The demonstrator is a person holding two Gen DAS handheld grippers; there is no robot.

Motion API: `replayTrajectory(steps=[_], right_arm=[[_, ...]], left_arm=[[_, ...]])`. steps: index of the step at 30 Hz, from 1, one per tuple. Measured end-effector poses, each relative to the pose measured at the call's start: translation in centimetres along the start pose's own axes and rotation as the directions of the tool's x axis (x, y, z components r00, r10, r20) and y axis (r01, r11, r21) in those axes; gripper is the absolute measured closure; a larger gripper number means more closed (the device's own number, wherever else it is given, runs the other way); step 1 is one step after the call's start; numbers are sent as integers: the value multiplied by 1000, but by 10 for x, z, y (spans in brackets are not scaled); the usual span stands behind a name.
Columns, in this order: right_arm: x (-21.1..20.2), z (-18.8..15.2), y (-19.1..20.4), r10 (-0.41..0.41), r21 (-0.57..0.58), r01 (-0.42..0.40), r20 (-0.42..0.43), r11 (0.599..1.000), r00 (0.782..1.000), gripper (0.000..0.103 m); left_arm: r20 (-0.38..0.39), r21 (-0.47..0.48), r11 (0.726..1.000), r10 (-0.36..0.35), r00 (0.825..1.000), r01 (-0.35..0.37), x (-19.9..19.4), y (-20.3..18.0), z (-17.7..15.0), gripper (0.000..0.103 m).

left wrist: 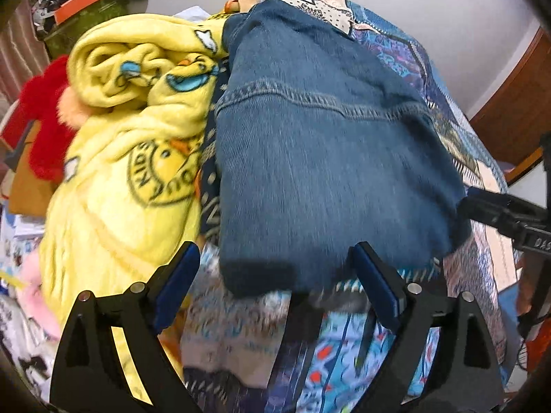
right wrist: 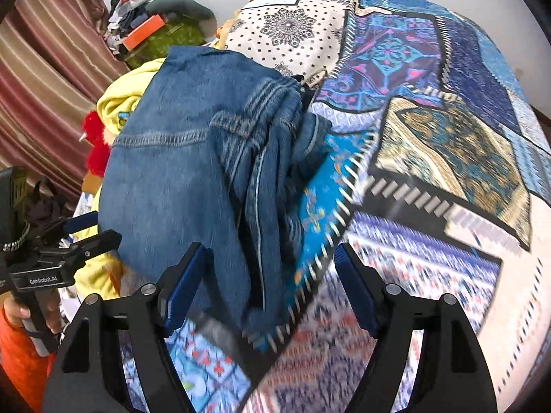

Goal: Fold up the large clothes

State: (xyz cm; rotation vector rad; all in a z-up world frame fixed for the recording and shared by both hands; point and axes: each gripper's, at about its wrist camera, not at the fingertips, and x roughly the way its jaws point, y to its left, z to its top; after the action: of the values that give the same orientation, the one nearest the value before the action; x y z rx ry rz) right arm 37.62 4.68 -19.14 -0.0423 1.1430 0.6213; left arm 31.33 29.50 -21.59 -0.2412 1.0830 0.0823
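A blue denim garment (left wrist: 320, 158) lies folded on the patchwork bedspread (left wrist: 241, 340). It also shows in the right wrist view (right wrist: 179, 179), with a bunched part along its right side. My left gripper (left wrist: 275, 275) is open and empty, its jaws spread either side of the garment's near edge. My right gripper (right wrist: 270, 275) is open and empty, just in front of the garment's near right corner. The left gripper also shows at the left edge of the right wrist view (right wrist: 89, 237). The right gripper shows at the right edge of the left wrist view (left wrist: 499, 210).
A yellow fleece blanket (left wrist: 137, 144) with cartoon prints is heaped to the left of the denim. A red fluffy item (left wrist: 44, 117) and a green box (left wrist: 86, 24) lie beyond it. The bedspread (right wrist: 430, 158) stretches to the right. A striped curtain (right wrist: 44, 86) hangs at the left.
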Motion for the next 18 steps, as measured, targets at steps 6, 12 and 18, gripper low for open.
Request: replayTrajectory(steps=[6,12,18], right_arm=[[-52,-10,22,12,-56,-8,81,998,997,29],[-141,-21,56,61,-115,-29,288,993,956,29],[-227,-50,91,127,-177,-41,506,983,853,29]], left_arm=[[121,37,999,35,992,-39,-59,-23,4,13],[353,82,995,27,935,-60,-163,-58,-7,13],[581,99,995,-41,813,-21,-255,-88,-47,13]])
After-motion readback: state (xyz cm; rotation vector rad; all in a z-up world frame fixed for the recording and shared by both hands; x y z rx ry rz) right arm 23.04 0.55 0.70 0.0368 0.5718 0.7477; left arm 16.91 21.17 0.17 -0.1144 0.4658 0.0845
